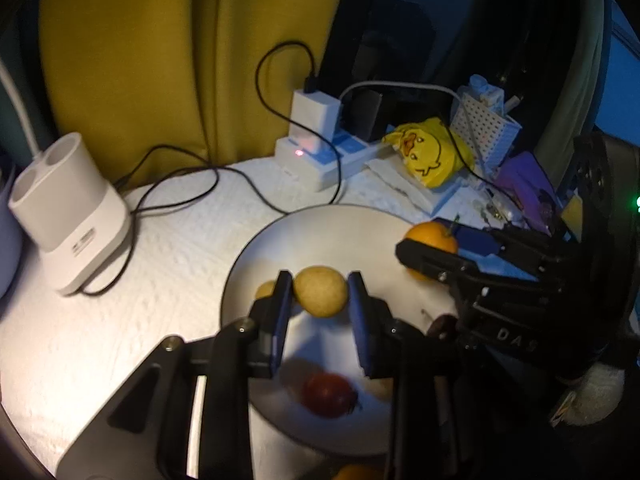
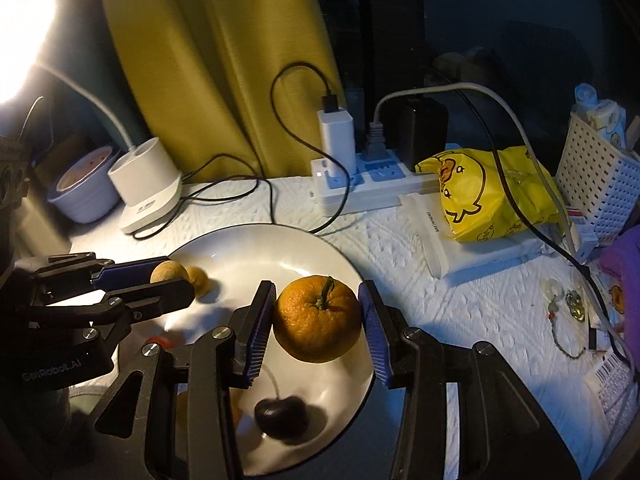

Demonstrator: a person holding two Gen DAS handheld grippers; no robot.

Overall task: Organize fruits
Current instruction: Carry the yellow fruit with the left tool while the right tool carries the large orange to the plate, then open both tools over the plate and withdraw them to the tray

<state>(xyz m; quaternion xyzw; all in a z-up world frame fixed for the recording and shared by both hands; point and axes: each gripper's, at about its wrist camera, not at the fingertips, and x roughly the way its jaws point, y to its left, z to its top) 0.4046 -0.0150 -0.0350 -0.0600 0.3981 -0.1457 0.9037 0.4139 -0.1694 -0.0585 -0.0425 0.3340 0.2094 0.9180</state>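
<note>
While the left gripper (image 1: 320,312) clasps a small, light, thin-shelled longan (image 1: 321,291) above the plate (image 2: 320,248), the right gripper (image 2: 318,320) clamps a firm mandarin (image 2: 316,318) at its midline, near the plate's 3 o'clock edge.

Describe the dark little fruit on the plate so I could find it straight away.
Start at the big white plate in front of the yellow curtain. On its near edge, below the orange held in the right tool, lies a cherry. It is the only almost black fruit there, glossy, with a thin pale stem curving up.
</note>
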